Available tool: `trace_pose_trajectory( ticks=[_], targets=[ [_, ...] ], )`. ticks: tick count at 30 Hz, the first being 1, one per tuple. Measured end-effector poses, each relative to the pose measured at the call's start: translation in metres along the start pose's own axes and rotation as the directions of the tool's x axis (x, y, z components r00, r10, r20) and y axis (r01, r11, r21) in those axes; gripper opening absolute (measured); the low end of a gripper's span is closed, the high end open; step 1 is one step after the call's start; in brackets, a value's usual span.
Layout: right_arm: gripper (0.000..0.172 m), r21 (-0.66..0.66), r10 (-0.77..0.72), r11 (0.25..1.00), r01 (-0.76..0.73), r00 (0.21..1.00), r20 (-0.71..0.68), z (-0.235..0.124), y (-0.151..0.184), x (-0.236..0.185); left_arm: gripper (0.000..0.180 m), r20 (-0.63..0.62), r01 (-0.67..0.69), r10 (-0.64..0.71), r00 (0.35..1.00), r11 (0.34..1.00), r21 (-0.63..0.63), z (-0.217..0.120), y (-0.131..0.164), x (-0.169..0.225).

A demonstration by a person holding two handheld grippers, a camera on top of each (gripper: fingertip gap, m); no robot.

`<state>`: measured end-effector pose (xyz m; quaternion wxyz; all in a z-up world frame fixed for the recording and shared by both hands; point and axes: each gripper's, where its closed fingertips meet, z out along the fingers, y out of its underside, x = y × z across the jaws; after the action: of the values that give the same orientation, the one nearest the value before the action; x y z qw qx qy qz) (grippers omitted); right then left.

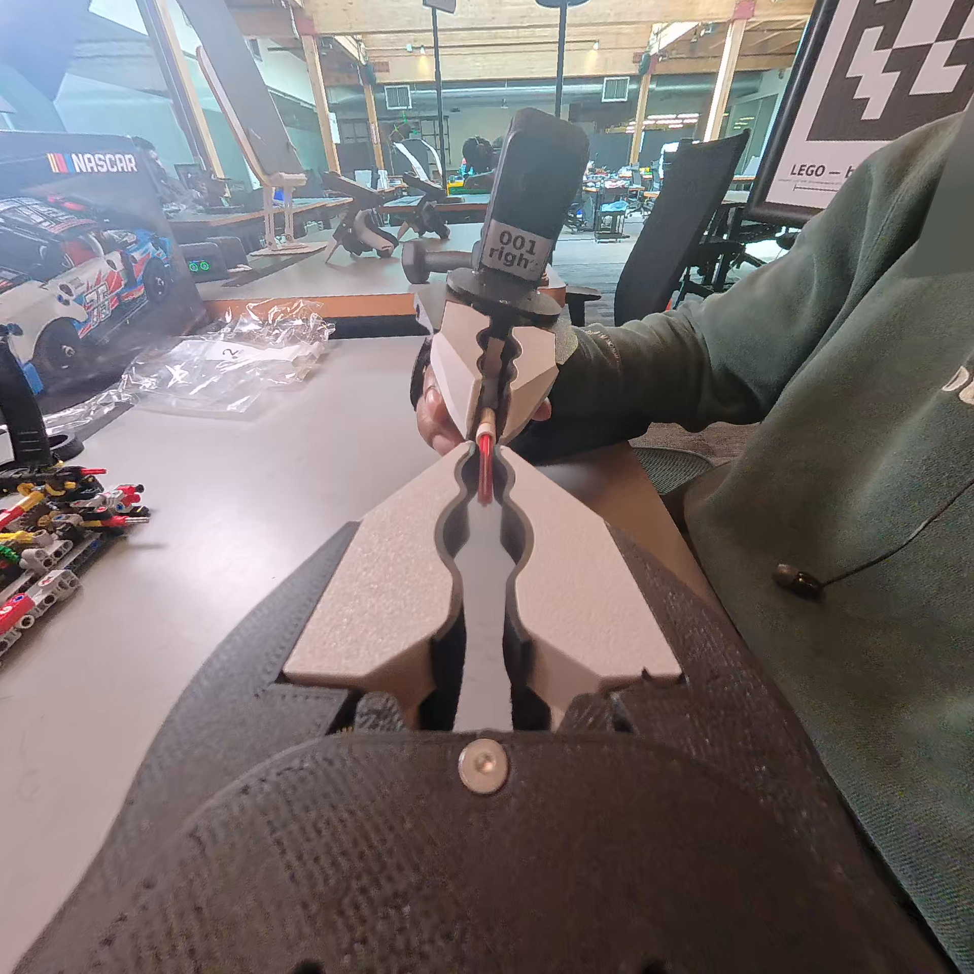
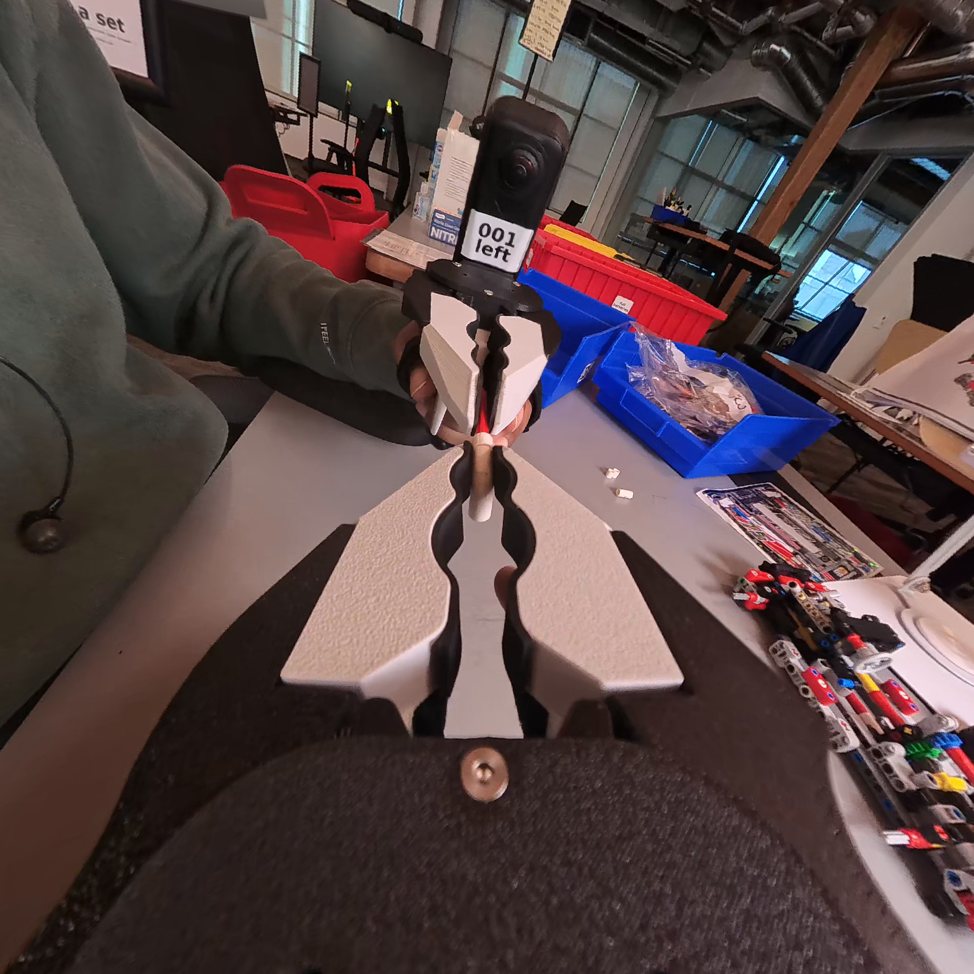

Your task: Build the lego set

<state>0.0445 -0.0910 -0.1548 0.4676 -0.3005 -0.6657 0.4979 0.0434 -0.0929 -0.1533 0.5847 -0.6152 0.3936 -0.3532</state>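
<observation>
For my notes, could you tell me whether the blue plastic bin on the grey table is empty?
Not empty: the blue plastic bin holds a crumpled clear plastic bag.

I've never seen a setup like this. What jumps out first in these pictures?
Two hand-held grippers meet tip to tip above the grey table: the left gripper pinches a thin red rod, and the right gripper pinches a white-and-tan peg joined end to end with it. Beside them lies a colourful half-built toy car, with a blue bin holding a plastic bag behind.
</observation>
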Motion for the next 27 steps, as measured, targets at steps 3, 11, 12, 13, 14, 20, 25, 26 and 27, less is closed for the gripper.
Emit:
trace_pose_trajectory(
  ticks=[3,11,12,13,14,20,25,26,27],
  targets=[
    [0.005,-0.002,-0.029,1.0,0.029,1.0,-0.008,0.0,-0.003,-0.001,0.002,-0.012,0.015,-0.015,1.0,1.0,0.018,0.0,-0.003,0.001],
    [0.005,-0.026,0.018,1.0,-0.018,1.0,0.0,-0.003,-0.001,0.002,0.002,-0.014,0.069,-0.068,0.998,0.997,0.033,0.001,-0.003,-0.001],
    [0.005,-0.026,0.034,0.999,-0.034,0.999,0.001,-0.004,0.0,0.004,0.002,-0.009,0.08,-0.079,0.997,0.996,0.037,0.0,-0.003,-0.002],
    [0.005,-0.023,0.048,0.999,-0.048,0.999,-0.005,-0.006,0.0,0.006,0.002,0.0,0.087,-0.088,0.996,0.995,0.046,-0.002,-0.003,-0.005],
    [0.005,-0.022,0.058,0.998,-0.059,0.998,-0.012,-0.009,0.002,0.01,0.004,0.01,0.092,-0.093,0.996,0.994,0.06,-0.005,-0.005,-0.008],
    [0.005,-0.035,0.086,0.996,-0.088,0.995,-0.046,-0.024,0.008,0.027,0.022,0.102,0.114,-0.124,0.987,0.989,0.096,-0.022,-0.01,-0.034],
    [0.005,-0.052,0.089,0.994,-0.096,0.986,-0.138,-0.05,0.012,0.056,0.02,0.259,0.096,-0.051,0.964,0.982,-0.162,-0.011,0.042,-0.068],
    [0.005,-0.056,0.093,0.993,-0.103,0.983,-0.16,-0.057,0.015,0.062,0.02,0.261,0.093,-0.028,0.965,0.966,-0.241,-0.003,0.056,-0.072],
    [0.005,-0.058,0.099,0.992,-0.111,0.978,-0.181,-0.063,0.018,0.068,0.022,0.256,0.09,-0.008,0.967,0.947,-0.31,0.006,0.069,-0.075]
  ],
)
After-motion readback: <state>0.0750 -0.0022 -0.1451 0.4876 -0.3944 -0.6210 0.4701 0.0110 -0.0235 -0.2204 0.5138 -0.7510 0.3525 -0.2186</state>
